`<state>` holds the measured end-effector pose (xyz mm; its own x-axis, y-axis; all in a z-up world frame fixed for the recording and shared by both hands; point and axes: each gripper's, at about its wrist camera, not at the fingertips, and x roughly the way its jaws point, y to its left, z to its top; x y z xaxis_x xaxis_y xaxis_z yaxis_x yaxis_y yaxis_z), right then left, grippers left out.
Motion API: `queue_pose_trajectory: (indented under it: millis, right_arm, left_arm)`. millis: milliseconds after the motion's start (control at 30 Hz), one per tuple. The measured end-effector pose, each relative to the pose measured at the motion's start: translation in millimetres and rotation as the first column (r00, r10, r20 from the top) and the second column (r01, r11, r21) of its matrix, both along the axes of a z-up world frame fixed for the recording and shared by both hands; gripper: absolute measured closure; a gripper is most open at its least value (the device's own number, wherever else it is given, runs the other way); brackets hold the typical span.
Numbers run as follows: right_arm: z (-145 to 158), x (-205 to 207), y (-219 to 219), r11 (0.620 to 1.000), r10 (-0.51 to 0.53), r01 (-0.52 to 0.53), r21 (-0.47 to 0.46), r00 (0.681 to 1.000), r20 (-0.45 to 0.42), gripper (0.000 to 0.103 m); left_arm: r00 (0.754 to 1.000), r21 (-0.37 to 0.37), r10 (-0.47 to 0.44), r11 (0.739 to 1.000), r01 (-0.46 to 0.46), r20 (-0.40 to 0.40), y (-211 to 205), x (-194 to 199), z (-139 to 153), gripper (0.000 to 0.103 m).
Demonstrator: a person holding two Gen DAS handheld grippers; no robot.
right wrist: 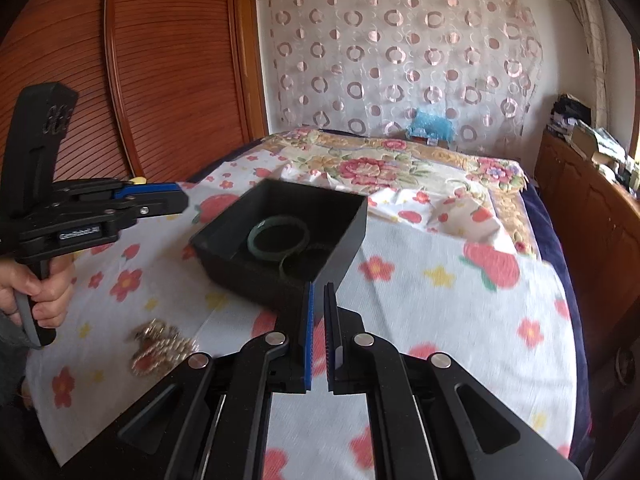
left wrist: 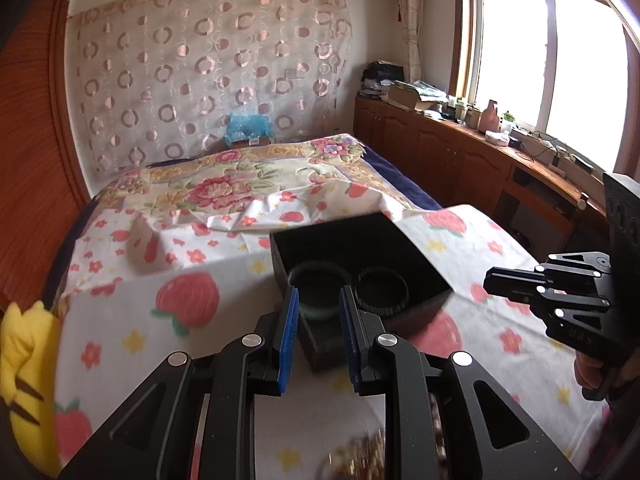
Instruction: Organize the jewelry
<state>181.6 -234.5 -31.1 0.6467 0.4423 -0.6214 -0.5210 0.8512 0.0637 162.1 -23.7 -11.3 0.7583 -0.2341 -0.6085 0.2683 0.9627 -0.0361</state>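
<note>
Jewelry in the left wrist view: a smooth dark-green bangle (left wrist: 318,290) and a ribbed black ring (left wrist: 382,294) lie side by side in a square matte-black box (left wrist: 416,256) on the strawberry-print sheet (left wrist: 120,320). The left gripper (left wrist: 319,322) hovers just short of the box, blue pads apart, nothing between them.

In the right wrist view, a tangle of gold beaded chains (right wrist: 160,350) lies on the sheet outside the box. The right gripper (right wrist: 319,312) is closed and empty.
</note>
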Motion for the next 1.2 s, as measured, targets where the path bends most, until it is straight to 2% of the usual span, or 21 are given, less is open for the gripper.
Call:
queue_pose_trajectory:
  millis: [167, 233, 300, 667, 900, 1000, 1100, 1200]
  right_arm:
    - [-17.8, -33.8, -2.2, 1.0, -0.018, 0.018, 0.006, 0.999, -0.05, 0.097]
    - [-24.5, -46.0, -0.4, 1.0, -0.025, 0.026, 0.01, 0.997, -0.067, 0.082]
    - [-31.3, -57.8, -0.2, 0.999, -0.03, 0.031, 0.016, 0.996, -0.088, 0.079]
    - [-50.2, -113.2, 5.1, 0.999, -0.048, 0.047, -0.014, 0.99, -0.131, 0.079]
    - [-59.1, -125.0, 8.3, 0.998, -0.039, 0.032, -0.053, 0.989, -0.141, 0.079]
    - [-61.9, -123.7, 7.9, 0.997, -0.058, 0.048, -0.066, 0.987, -0.148, 0.084]
    - [-62.4, -120.7, 6.7, 0.994, -0.086, 0.075, -0.082, 0.987, -0.139, 0.096]
    - [-62.1, -119.7, 4.5, 0.989, -0.126, 0.114, -0.091, 0.983, -0.13, 0.096]
  left_arm:
    - [1.0, -0.015, 0.007, 1.0, -0.007, -0.017, 7.8, -37.6, -11.0, 0.082]
    - [1.0, -0.014, 0.01, 1.0, -0.01, -0.027, 10.6, -49.8, -15.6, 0.081]
    - [0.999, -0.014, 0.009, 1.0, -0.009, -0.039, 12.6, -61.5, -21.5, 0.079]
    - [0.998, -0.004, 0.016, 1.0, -0.016, -0.057, 20.1, -103.6, -40.6, 0.079]
    - [0.996, 0.01, 0.008, 1.0, -0.007, -0.085, 14.7, -112.5, -56.1, 0.078]
    - [0.995, 0.014, 0.003, 1.0, -0.001, -0.104, 11.1, -112.6, -62.3, 0.078]
    - [0.993, 0.03, -0.002, 1.0, 0.005, -0.122, 5.3, -111.5, -66.3, 0.078]
    - [0.989, 0.037, -0.004, 0.999, 0.01, -0.145, 1.4, -106.6, -69.5, 0.078]
